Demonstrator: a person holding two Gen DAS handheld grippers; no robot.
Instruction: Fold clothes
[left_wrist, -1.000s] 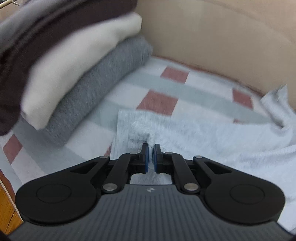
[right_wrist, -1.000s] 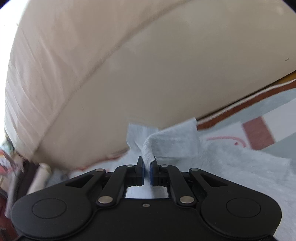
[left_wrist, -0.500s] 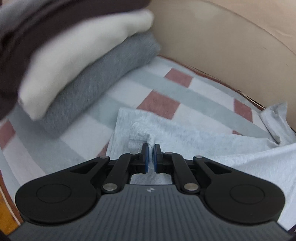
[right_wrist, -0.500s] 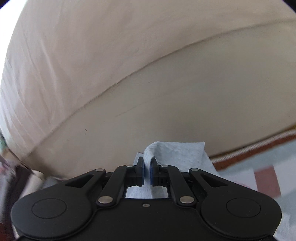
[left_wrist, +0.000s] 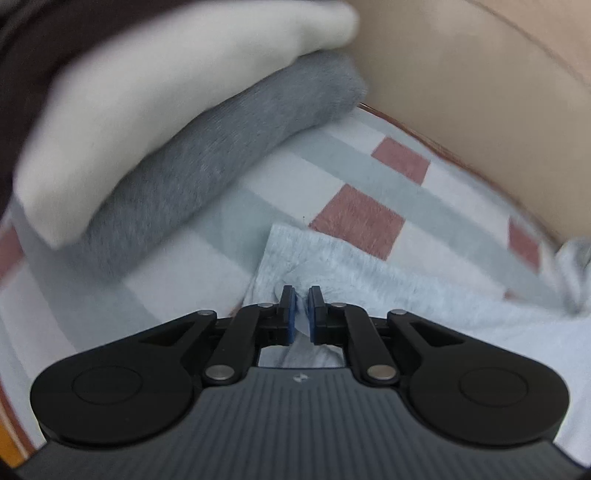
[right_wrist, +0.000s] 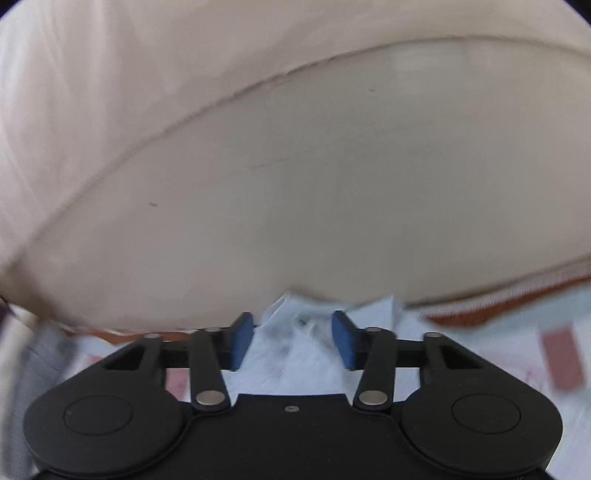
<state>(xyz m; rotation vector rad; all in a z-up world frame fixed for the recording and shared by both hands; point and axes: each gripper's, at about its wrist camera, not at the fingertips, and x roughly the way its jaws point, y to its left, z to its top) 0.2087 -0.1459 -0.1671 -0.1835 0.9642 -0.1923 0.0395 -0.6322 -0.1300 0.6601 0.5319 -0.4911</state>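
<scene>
our left gripper (left_wrist: 302, 308) has its blue pads nearly together, pinching a raised fold of the pale grey garment (left_wrist: 424, 295) near its corner. our right gripper (right_wrist: 293, 341) stands wide, its pads apart with the same garment (right_wrist: 295, 365) lying loose between them, gripped by nothing. the garment lies on the checked bed cover (left_wrist: 369, 173), its long axis running from the corner at our left pads away to the right, towards the beige headboard (left_wrist: 480, 110), where its far end bunches up against the cover's edge. just left of that corner sits a stack of folded clothes: a grey knit (left_wrist: 221, 158) at the bottom, a cream piece (left_wrist: 166, 92) on it, something dark brown (left_wrist: 33, 48) on top. the stack is near the garment but apart from it. ahead of our right gripper the headboard (right_wrist: 332, 184) fills the view, close behind the garment's edge. both views are blurred.
</scene>
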